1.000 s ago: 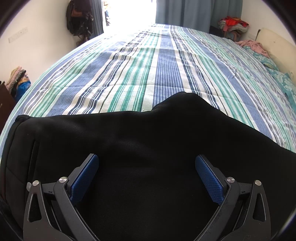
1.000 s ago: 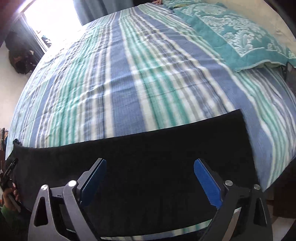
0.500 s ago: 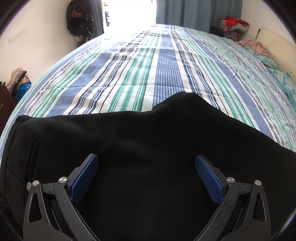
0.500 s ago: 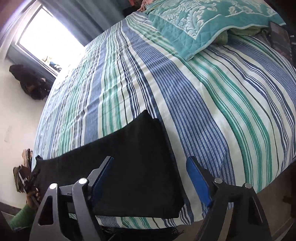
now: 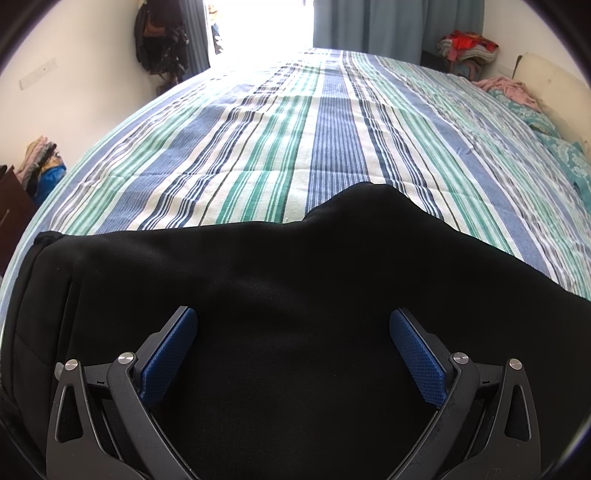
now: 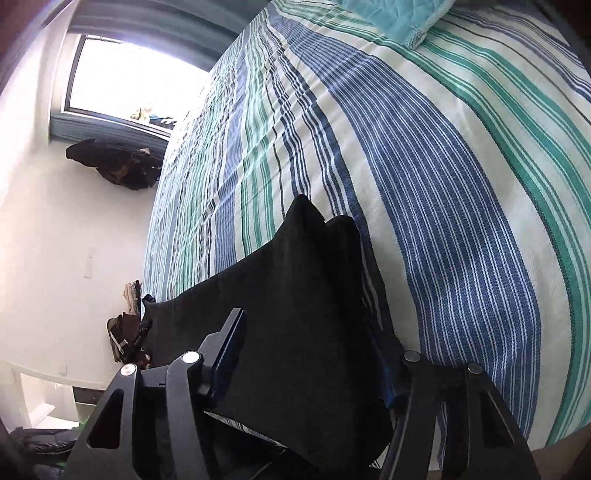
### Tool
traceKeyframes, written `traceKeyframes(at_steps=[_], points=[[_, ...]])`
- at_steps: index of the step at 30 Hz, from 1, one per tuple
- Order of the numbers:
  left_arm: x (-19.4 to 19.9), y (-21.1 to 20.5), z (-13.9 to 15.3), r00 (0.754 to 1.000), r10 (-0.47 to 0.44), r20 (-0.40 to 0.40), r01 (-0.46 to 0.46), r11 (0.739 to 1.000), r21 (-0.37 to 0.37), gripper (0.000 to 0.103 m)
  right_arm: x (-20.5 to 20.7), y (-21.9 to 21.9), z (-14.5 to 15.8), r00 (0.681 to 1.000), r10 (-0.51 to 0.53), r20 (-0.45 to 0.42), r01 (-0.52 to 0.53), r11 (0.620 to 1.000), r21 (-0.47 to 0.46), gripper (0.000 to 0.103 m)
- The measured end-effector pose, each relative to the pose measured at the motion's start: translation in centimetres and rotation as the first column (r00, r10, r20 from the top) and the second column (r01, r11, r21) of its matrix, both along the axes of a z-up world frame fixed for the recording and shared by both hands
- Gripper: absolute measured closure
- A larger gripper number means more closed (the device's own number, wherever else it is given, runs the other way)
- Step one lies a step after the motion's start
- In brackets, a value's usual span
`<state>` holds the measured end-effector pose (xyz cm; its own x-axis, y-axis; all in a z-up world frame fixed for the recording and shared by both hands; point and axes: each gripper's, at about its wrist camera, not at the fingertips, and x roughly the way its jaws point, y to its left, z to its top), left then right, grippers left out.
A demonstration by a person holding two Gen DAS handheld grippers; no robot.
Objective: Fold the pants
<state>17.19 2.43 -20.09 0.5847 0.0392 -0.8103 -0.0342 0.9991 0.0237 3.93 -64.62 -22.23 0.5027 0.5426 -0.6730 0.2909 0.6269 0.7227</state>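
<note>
1. The right claw (image 6: 306, 354) was wide apart over the flat pants (image 6: 295, 295) a second ago. Now it is turned toward the cuff end, its jaws are closing, and the black cloth stands bunched between them; the pads do not seem to press yet.
2. The left claw (image 5: 293, 350) has not changed: released, above the waist part at the lower middle of its frame.
3. The pants lie along the near edge of the striped bed (image 5: 332, 147). I judge the first fold is about to begin.

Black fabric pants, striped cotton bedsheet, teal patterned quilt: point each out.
Black fabric pants (image 5: 295, 280): left wrist view, flat middle.
Striped cotton bedsheet (image 5: 332, 140): left wrist view, blue stripe.
Teal patterned quilt (image 6: 402, 18): right wrist view, near corner.
</note>
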Motion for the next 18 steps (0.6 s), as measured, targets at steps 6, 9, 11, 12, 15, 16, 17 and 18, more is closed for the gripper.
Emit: traceKeyframes(at_steps=[6,9,11,12,15,16,17,18], points=[[0.0,0.0,0.0,1.0,0.0,0.001,0.0,1.0,0.0,0.0,-0.1,1.1,0.1,0.994,-0.094,-0.063,0.089,0.993,-0.079,0.083],[-0.1,0.0,0.0,1.0,0.0,0.003,0.0,1.0,-0.003,0.0,-0.1,2.0,1.1,0.99,-0.129,-0.065,0.123,0.989,-0.086,0.088],[-0.1,0.0,0.0,1.0,-0.001,0.005,0.001,1.0,-0.006,0.0,-0.4,3.2,2.3,0.989,-0.149,-0.009,0.148,0.988,-0.046,0.088],[-0.2,0.1,0.0,1.0,-0.001,0.007,0.001,1.0,-0.009,0.0,-0.5,3.9,3.0,0.987,-0.158,0.031,0.158,0.987,0.001,0.088],[-0.2,0.1,0.0,1.0,-0.002,0.01,0.002,1.0,-0.016,0.0,-1.2,6.1,4.7,0.975,-0.183,0.125,0.17,0.979,0.111,0.088],[-0.2,0.1,0.0,1.0,-0.003,0.01,0.003,1.0,-0.019,0.0,-1.4,7.1,5.1,0.97,-0.194,0.144,0.174,0.974,0.145,0.088],[-0.2,0.2,0.1,1.0,-0.004,0.01,0.004,1.0,-0.022,0.0,-1.4,8.1,5.5,0.966,-0.204,0.16,0.176,0.969,0.172,0.088],[-0.2,0.2,0.1,1.0,-0.004,0.009,0.005,1.0,-0.026,0.0,-1.3,9.2,6.0,0.961,-0.212,0.177,0.176,0.963,0.202,0.088]])
